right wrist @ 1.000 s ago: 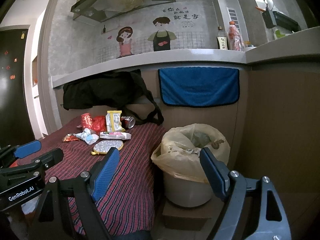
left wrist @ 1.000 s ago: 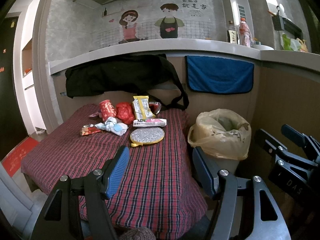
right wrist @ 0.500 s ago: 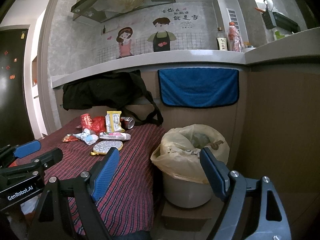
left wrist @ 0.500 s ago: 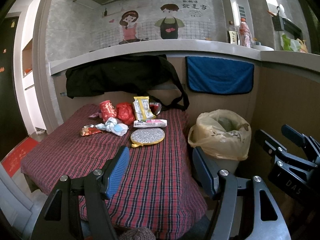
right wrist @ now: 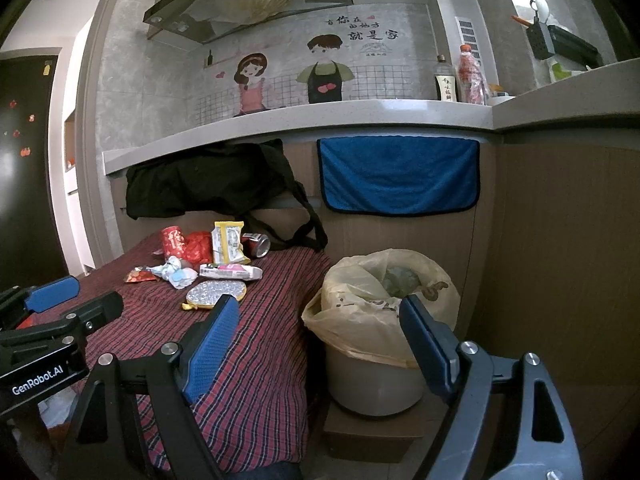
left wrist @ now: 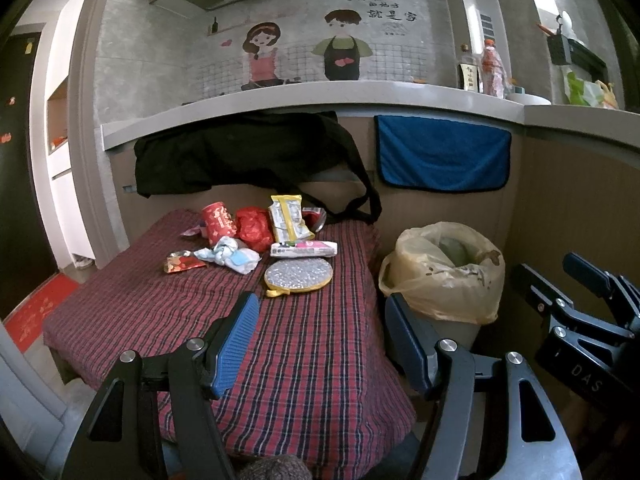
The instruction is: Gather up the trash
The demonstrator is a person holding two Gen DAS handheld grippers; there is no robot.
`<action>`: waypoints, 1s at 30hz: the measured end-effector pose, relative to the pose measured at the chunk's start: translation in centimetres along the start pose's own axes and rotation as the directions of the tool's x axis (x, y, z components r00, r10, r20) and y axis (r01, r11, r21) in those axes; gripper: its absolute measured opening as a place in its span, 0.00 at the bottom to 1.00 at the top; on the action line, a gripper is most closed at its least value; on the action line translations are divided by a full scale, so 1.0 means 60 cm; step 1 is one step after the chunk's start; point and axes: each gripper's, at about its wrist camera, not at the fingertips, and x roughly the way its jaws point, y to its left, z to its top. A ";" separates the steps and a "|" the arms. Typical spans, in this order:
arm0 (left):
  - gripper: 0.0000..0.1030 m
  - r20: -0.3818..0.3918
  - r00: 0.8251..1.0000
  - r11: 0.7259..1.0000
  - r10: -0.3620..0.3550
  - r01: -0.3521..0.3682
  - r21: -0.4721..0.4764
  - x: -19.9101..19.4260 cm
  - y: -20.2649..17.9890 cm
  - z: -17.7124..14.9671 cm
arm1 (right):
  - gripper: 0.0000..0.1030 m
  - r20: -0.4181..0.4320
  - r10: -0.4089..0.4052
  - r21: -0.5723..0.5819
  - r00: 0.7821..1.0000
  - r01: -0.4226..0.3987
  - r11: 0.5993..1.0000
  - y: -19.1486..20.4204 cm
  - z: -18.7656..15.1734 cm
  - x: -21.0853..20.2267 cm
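Both grippers, left (left wrist: 320, 332) and right (right wrist: 316, 340), are held spread and empty above the table's (left wrist: 312, 360) near edge. Trash (left wrist: 256, 240) is clustered toward the far edge; the bin (right wrist: 380, 308) stands beside the right edge. Approach is judged pending; a forward reach is required.

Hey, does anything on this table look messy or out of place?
Yes: crumpled wrappers, a red cup and a dented can lie scattered at the plaid table's far end, outside the bin.
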 end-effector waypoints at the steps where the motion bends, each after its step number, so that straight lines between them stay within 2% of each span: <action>1: 0.64 0.000 1.000 1.000 0.000 0.000 0.000 0.000 -0.001 0.000 | 0.78 -0.001 0.001 -0.001 1.000 -0.001 1.000 -0.001 0.000 0.000; 30: 0.64 -0.003 1.000 1.000 -0.004 0.004 -0.003 0.000 0.004 -0.001 | 0.78 -0.009 0.003 0.000 1.000 -0.003 1.000 0.005 -0.005 0.004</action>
